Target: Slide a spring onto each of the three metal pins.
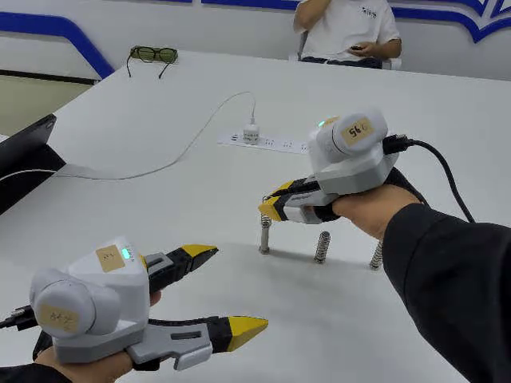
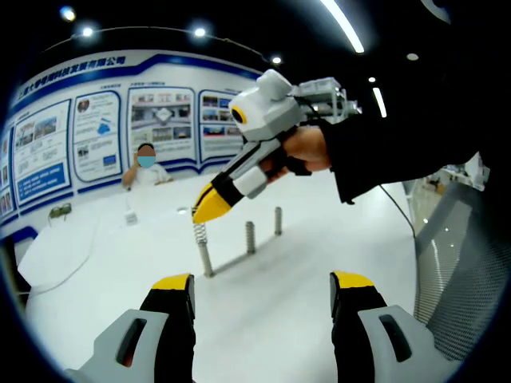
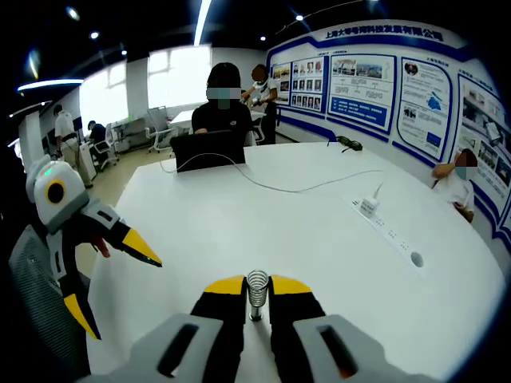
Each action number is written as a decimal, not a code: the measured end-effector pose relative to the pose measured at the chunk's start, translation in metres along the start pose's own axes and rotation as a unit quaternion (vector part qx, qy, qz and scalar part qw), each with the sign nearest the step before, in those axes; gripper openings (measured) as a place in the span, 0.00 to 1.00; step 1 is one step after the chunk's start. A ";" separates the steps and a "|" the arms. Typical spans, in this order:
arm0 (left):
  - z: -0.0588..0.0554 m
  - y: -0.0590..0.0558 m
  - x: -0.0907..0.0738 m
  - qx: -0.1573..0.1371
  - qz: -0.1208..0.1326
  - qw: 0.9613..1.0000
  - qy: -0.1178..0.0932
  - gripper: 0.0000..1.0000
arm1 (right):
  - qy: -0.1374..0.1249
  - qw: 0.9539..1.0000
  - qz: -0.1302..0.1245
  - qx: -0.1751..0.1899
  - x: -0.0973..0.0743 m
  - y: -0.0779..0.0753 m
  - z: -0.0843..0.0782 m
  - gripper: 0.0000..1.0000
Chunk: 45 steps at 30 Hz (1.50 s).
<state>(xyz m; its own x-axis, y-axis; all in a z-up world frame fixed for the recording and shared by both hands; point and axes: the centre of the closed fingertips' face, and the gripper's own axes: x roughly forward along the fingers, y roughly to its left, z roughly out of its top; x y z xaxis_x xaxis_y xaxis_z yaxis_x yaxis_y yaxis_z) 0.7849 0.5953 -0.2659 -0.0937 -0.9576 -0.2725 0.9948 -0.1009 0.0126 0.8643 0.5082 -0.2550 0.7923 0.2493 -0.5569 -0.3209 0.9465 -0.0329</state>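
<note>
Right gripper [image 1: 270, 209] [image 3: 257, 290]: jaws nearly closed, pinching a spring [image 3: 257, 284] between the yellow tips. The spring [image 1: 265, 221] sits just under the tips, coils round the top of a pin [image 1: 264, 242] standing upright on the bench [image 1: 160, 207]; the lower shaft of the pin is bare. In the left gripper view the right gripper [image 2: 209, 206] comes in from above and to the right, tips down on the spring [image 2: 199, 231], with the pin [image 2: 207, 262] below it. Beyond the right jaws, on the sleeve side, a middle pin [image 1: 322, 247] carries coils along its length. A third pin [image 1: 376, 255] past it looks coiled too, partly hidden by the sleeve. All three pins stand in a row ahead of the left jaws, well apart from them. Left gripper [image 1: 223, 289] [image 2: 262, 283]: jaws wide open, nothing between them, held low over bare bench. In the right gripper view it [image 3: 116, 289] shows off to the left of the right jaws, tips spread. Far beyond the pins a power strip [image 1: 267, 144] lies on the bench, sunglasses [image 1: 152, 54] lie near the far edge, and a person [image 1: 347, 28] sits at the far side.
</note>
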 end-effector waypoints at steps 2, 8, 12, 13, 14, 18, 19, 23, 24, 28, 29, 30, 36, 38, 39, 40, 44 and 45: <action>0.000 0.000 0.000 -0.001 0.001 1.000 0.000 0.70 | 0.000 1.000 0.002 0.003 0.001 0.000 -0.001 0.12; -0.001 0.001 0.000 -0.002 0.002 1.000 0.000 0.70 | 0.004 1.000 0.003 0.006 0.005 -0.001 -0.007 0.12; -0.002 0.001 -0.001 -0.002 0.003 1.000 0.001 0.70 | 0.007 1.000 0.003 0.008 0.008 0.000 -0.012 0.12; -0.002 0.001 -0.001 -0.002 0.003 1.000 0.001 0.70 | 0.007 1.000 0.004 0.009 0.009 0.000 -0.013 0.12; -0.002 0.001 -0.001 -0.002 0.003 1.000 0.001 0.70 | 0.007 1.000 0.004 0.009 0.010 0.000 -0.015 0.12; -0.002 0.001 -0.001 -0.002 0.003 1.000 0.002 0.70 | 0.011 1.000 0.002 0.015 0.013 -0.001 -0.021 0.12; -0.002 0.001 -0.001 -0.002 0.003 1.000 0.002 0.70 | 0.011 1.000 0.002 0.017 0.013 -0.001 -0.022 0.12; -0.003 0.001 0.000 -0.003 0.003 1.000 0.003 0.70 | 0.016 1.000 0.002 0.019 0.017 0.000 -0.026 0.12; -0.003 0.001 0.000 -0.003 0.003 1.000 0.003 0.70 | 0.018 1.000 0.002 0.019 0.018 0.000 -0.027 0.12; -0.003 0.002 0.000 -0.004 0.003 1.000 0.003 0.70 | 0.022 1.000 0.000 0.022 0.021 0.001 -0.030 0.12; -0.003 0.002 -0.001 -0.004 0.003 1.000 0.003 0.70 | 0.023 0.999 -0.001 0.022 0.021 0.001 -0.032 0.12; -0.003 0.002 -0.001 -0.004 0.003 1.000 0.003 0.70 | 0.024 0.999 -0.002 0.022 0.021 0.001 -0.032 0.12; -0.004 0.002 -0.001 -0.005 0.003 1.000 0.004 0.70 | 0.030 0.999 -0.005 0.020 0.025 0.000 -0.037 0.12; -0.004 0.002 -0.001 -0.005 0.003 1.000 0.004 0.70 | 0.031 0.999 -0.005 0.020 0.025 0.001 -0.039 0.12; -0.004 0.002 -0.001 -0.005 0.003 1.000 0.004 0.70 | 0.031 0.999 -0.005 0.021 0.025 0.001 -0.039 0.12; -0.004 0.002 -0.001 -0.005 0.003 1.000 0.004 0.70 | 0.032 0.999 -0.006 0.021 0.026 0.001 -0.040 0.12; -0.004 0.002 0.000 -0.005 0.002 1.000 0.005 0.70 | 0.036 0.999 -0.007 0.022 0.027 0.001 -0.042 0.12; -0.004 0.002 0.000 -0.005 0.002 1.000 0.005 0.70 | 0.037 0.999 -0.007 0.022 0.027 0.001 -0.042 0.12</action>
<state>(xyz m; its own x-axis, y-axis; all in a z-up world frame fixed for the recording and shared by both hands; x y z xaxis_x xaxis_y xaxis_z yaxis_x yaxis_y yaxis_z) 0.7866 0.5966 -0.2699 -0.0886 -0.9555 -0.2814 0.9956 -0.0935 0.0042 0.8637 0.5071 -0.3053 0.7560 0.2210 -0.6161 -0.2853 0.9584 -0.0062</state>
